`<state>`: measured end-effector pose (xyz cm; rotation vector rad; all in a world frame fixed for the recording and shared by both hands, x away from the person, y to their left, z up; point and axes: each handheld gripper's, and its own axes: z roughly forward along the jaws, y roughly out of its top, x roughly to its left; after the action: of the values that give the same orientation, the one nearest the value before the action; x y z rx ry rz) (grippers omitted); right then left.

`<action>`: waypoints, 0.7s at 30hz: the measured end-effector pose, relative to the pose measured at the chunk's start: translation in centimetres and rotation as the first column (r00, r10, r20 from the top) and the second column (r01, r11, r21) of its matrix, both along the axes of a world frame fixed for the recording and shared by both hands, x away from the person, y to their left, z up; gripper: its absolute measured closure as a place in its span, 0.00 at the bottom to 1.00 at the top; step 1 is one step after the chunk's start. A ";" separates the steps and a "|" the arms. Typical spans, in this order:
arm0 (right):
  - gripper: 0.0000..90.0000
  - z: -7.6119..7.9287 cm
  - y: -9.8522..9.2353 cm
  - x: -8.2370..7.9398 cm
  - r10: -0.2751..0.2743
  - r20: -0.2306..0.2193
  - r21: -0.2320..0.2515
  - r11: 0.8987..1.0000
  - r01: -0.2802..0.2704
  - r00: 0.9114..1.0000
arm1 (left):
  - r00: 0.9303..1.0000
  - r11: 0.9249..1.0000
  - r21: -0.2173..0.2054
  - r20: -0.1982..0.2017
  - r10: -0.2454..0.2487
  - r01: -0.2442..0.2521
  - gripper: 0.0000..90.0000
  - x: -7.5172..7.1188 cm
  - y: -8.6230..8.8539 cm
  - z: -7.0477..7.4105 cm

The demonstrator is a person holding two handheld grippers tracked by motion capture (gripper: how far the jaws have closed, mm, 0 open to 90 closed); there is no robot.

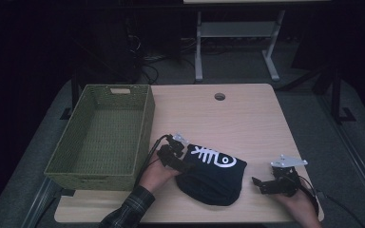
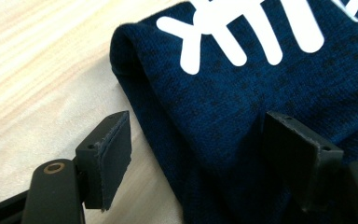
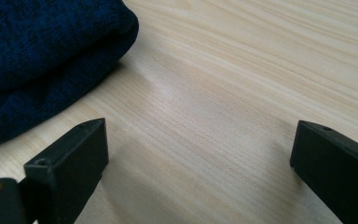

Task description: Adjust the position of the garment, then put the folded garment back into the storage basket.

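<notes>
A folded navy garment with a white fish-bone print lies near the table's front edge. Its knit surface takes up most of the left gripper view. My left gripper is at the garment's left end and stands open; one jaw rests on the wood beside the fold and the other lies over the cloth, and neither pad presses on it. My right gripper is open a little to the right of the garment. Between its jaws there is bare wood, and the garment's edge lies off to one side.
An empty green woven basket stands on the table's left side, close to my left hand. The light wooden table has a round cable hole near its far edge. Table legs and cables stand on the dark floor beyond.
</notes>
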<state>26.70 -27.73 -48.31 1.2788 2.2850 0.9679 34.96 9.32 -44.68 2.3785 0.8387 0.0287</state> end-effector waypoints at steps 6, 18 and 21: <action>0.04 0.0 0.0 0.0 0.001 -0.001 -0.002 1.000 -0.001 1.000 | 1.000 1.000 0.006 -0.022 -0.010 0.010 0.27 0.1 -0.1 -0.5; 0.04 0.0 0.0 0.0 0.001 0.000 -0.002 1.000 -0.001 1.000 | 0.999 0.999 -0.023 -0.042 -0.034 0.033 0.44 0.0 -0.2 -0.7; 0.04 0.0 0.0 0.0 0.001 -0.001 -0.002 1.000 -0.001 1.000 | 0.996 0.998 -0.041 -0.068 -0.049 0.047 0.55 0.0 -0.3 -0.7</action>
<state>26.70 -27.73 -48.31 1.2773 2.2870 0.9656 34.97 9.04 -45.35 2.3731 0.8065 -0.0898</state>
